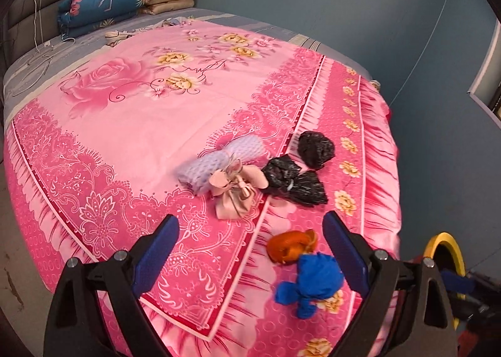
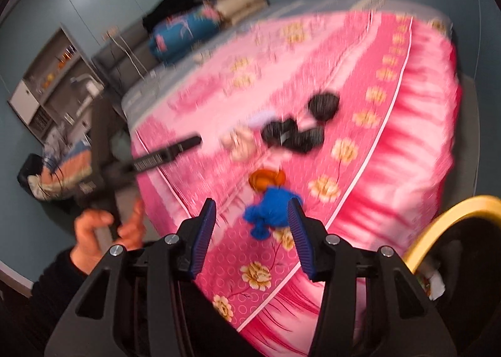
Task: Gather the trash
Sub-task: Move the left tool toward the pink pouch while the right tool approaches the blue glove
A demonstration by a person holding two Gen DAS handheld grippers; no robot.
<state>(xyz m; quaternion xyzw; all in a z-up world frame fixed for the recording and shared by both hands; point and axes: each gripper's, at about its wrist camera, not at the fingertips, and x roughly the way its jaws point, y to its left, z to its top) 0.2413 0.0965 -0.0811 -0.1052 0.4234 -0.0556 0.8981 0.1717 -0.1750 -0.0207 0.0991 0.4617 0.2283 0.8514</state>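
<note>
While several crumpled wads lie scattered near one corner of the bed, the step in hand is judged to be the approach to the first pick; nothing is held, and no wad can be seen inside the yellow-rimmed bin that is glimpsed just off the bed's near corner. The right gripper is carried with its jaws partly open and empty, and the blue wad is framed between them in the right wrist view, though contact cannot be told through the blur; the left gripper is held wide open and empty, above the near edge of the bed. The next move is judged to call for a descent of the right jaws around the blue wad, a closing on its bulk rather than on its loose tail, and a carry to the bin; care is wanted lest the bedspread be pinched with it.

The blue wad is seen as a knotted, crinkled lump with a tail, close to the near edge; an orange wad is touching it on the far side; further in from the edge two black wads, a pale pink bow-shaped scrap and a lilac foam net sleeve are clustered; all look light and easily crushed.
</note>
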